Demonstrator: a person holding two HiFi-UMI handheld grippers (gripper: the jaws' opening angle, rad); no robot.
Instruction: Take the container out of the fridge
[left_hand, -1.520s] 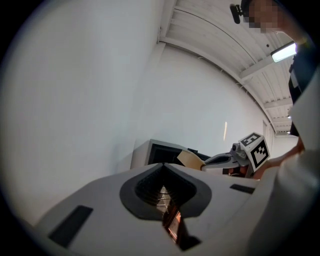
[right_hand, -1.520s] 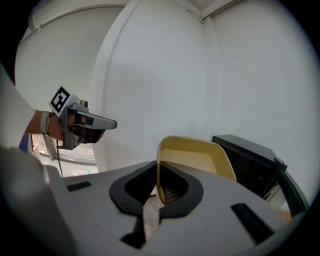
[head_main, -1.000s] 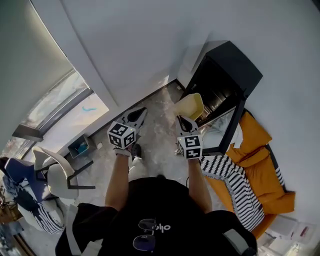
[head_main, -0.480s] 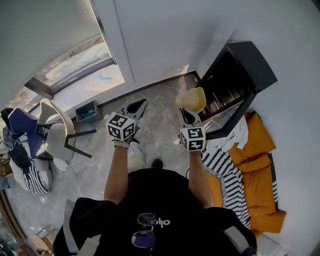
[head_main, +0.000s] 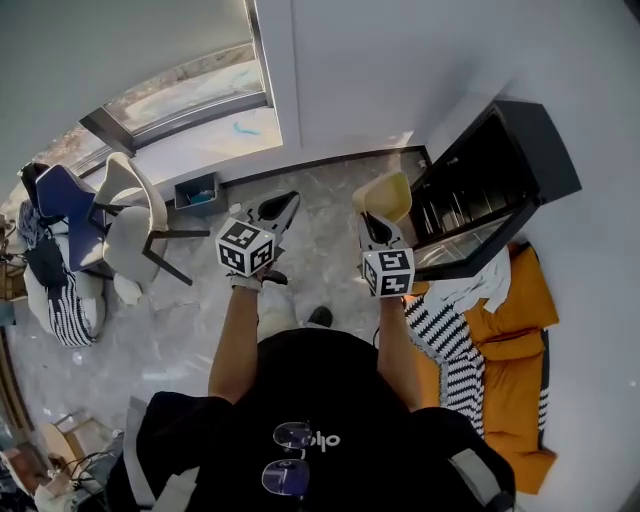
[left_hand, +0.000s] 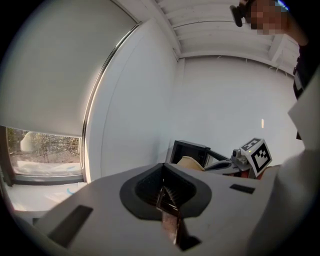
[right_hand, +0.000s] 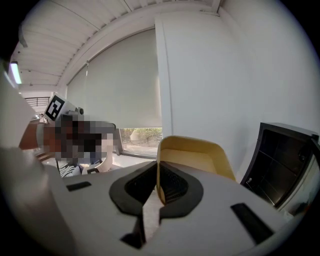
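Note:
A pale yellow container (head_main: 381, 196) is held out in front of me, clear of the small black fridge (head_main: 497, 165), whose door (head_main: 478, 243) hangs open. My right gripper (head_main: 377, 229) is shut on the container's rim (right_hand: 161, 172); the tub (right_hand: 195, 155) rises past the jaws in the right gripper view. My left gripper (head_main: 274, 213) is level with it to the left, shut with nothing between its jaws (left_hand: 167, 197). In the left gripper view the container (left_hand: 190, 162) and fridge (left_hand: 189, 149) show beyond the jaws.
A white wall (head_main: 340, 80) faces me, with a window (head_main: 180, 85) at the left. White chairs (head_main: 125, 225) and a small blue bin (head_main: 197, 190) stand at the left. An orange cushion with striped cloth (head_main: 500, 330) lies right of me, below the fridge door.
The view has swung rightward: window and chairs have come further into view and the fridge has shifted to the right. Both grippers keep their places, the container still in the right one.

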